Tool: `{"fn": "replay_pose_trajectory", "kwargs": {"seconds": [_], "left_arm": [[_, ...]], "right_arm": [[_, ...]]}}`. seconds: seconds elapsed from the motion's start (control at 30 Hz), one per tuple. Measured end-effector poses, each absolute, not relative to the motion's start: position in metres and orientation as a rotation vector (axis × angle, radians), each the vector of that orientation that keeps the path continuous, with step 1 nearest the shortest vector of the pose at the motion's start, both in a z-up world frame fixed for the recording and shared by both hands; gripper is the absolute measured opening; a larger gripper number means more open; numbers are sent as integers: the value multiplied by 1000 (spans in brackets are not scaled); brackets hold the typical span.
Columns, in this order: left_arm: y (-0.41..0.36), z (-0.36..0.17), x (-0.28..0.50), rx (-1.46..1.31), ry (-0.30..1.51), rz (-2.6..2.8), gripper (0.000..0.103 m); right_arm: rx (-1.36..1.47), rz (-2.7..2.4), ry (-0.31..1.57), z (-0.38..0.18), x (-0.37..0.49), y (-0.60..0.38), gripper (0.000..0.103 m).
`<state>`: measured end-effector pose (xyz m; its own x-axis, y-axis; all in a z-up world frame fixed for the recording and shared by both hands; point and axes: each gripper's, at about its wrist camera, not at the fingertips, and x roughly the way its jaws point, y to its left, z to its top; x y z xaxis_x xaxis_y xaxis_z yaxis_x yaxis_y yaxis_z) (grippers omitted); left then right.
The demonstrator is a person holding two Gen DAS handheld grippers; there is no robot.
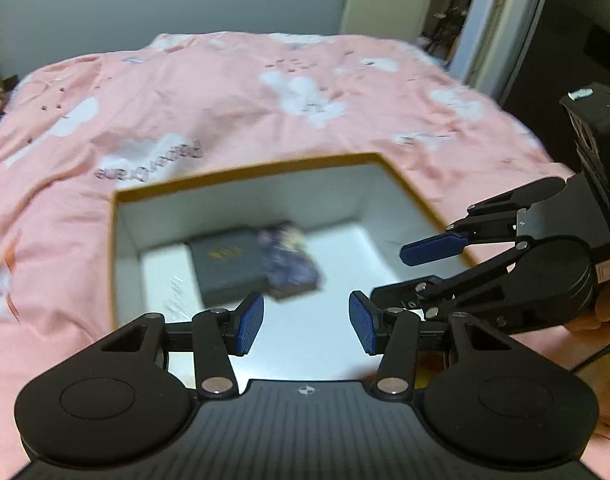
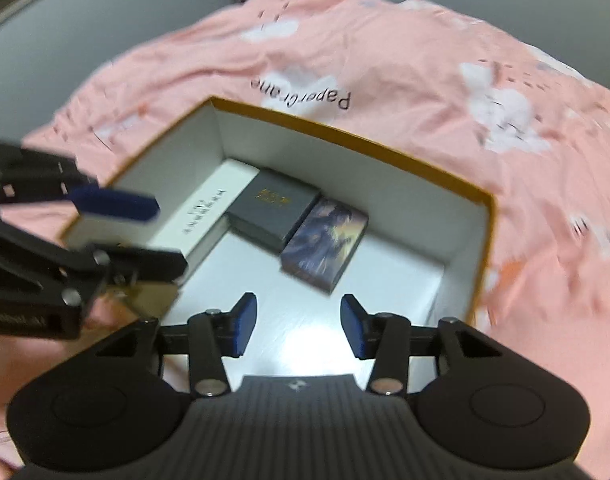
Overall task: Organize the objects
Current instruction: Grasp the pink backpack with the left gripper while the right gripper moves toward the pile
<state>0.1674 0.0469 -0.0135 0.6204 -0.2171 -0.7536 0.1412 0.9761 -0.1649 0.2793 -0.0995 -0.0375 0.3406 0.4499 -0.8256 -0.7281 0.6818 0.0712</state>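
The left gripper (image 1: pixel 307 322) and right gripper (image 2: pixel 299 326) both hang part-open and empty above the orange-rimmed box (image 2: pixel 345 132) at frame centre, where a white box (image 2: pixel 209 216), grey box (image 2: pixel 271 208) and picture-printed box (image 2: pixel 325 238) already lie side by side, so little seems left.

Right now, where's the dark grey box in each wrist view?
Left wrist: dark grey box at centre, inside the carton, blurred, picture box to its right.
Right wrist: dark grey box left of centre, between white box and picture box.
Shared landmark: the carton's orange rim.
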Motion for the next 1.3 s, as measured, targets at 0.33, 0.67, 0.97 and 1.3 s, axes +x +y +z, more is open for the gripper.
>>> {"fn": "replay_pose_trajectory", "kwargs": {"seconds": [0.33, 0.67, 0.97, 1.3], "left_arm": [[0, -43, 97, -299, 1001, -332, 58], [-20, -82, 89, -403, 1175, -329, 58], [-12, -106, 96, -593, 1255, -320, 60], [-18, -129, 108, -678, 1328, -303, 64]], "right_arm": [[-86, 562, 1042, -57, 175, -182, 44], [69, 445, 1222, -99, 148, -226, 41], [119, 476, 1280, -111, 145, -230, 26], [102, 472, 1262, -113, 138, -233, 23]]}}
